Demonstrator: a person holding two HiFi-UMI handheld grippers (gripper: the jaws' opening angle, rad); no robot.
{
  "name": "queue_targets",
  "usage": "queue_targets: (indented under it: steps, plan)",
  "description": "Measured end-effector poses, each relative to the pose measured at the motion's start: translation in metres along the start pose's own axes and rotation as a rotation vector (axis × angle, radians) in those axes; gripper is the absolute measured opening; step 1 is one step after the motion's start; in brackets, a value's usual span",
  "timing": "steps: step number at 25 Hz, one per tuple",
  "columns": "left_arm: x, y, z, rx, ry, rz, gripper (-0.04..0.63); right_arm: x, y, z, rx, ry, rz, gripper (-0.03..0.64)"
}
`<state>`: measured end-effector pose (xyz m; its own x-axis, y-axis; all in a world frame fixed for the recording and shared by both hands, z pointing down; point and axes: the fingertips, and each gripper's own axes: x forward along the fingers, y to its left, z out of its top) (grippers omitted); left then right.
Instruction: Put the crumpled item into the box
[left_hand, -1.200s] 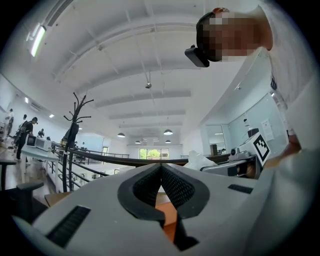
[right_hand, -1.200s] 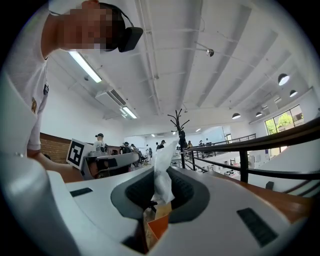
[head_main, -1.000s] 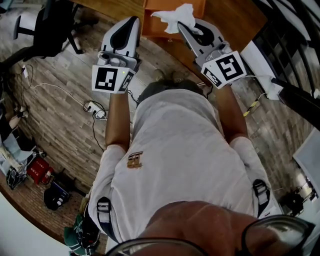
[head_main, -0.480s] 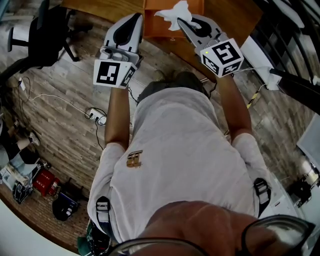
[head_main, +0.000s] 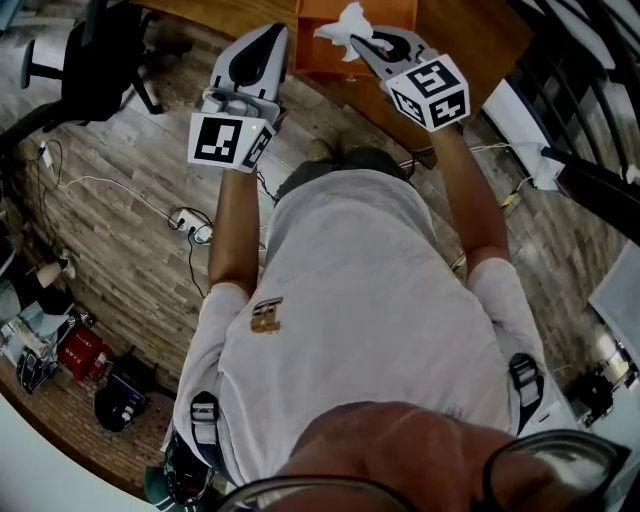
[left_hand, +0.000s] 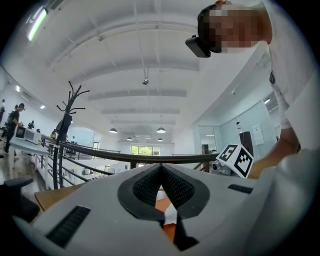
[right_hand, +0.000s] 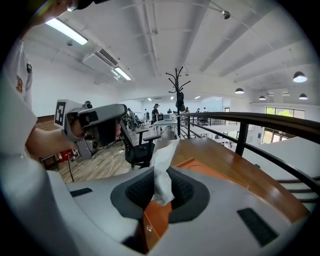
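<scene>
While we hold both grippers out toward the wooden table (head_main: 470, 35), our right gripper (right_hand: 161, 182) has its fingers narrowed onto the crumpled white tissue (right_hand: 162, 162). The tissue sticks up from between them and hangs over the orange box (head_main: 318, 58) that sits on the table. Our left gripper (left_hand: 161, 172) is near the box's left side, its fingers closed tip to tip with nothing between them.

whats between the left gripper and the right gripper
In the head view, the orange box lies between the left gripper and the right gripper. The tissue, pinched in the right gripper's jaws, is over it.
</scene>
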<state>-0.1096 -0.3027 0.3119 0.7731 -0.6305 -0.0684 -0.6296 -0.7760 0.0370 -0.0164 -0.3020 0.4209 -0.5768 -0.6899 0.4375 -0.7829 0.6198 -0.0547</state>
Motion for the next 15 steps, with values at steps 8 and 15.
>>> queue_targets:
  steps: [8, 15]
  plan:
    - [0.001, 0.010, -0.005, -0.009, -0.001, 0.037, 0.020, 0.030, -0.006, -0.026, 0.023, 0.126, 0.044, 0.067]
    - [0.005, 0.011, -0.008, -0.016, -0.004, 0.039, 0.020, 0.048, -0.006, -0.050, 0.024, 0.230, 0.075, 0.067]
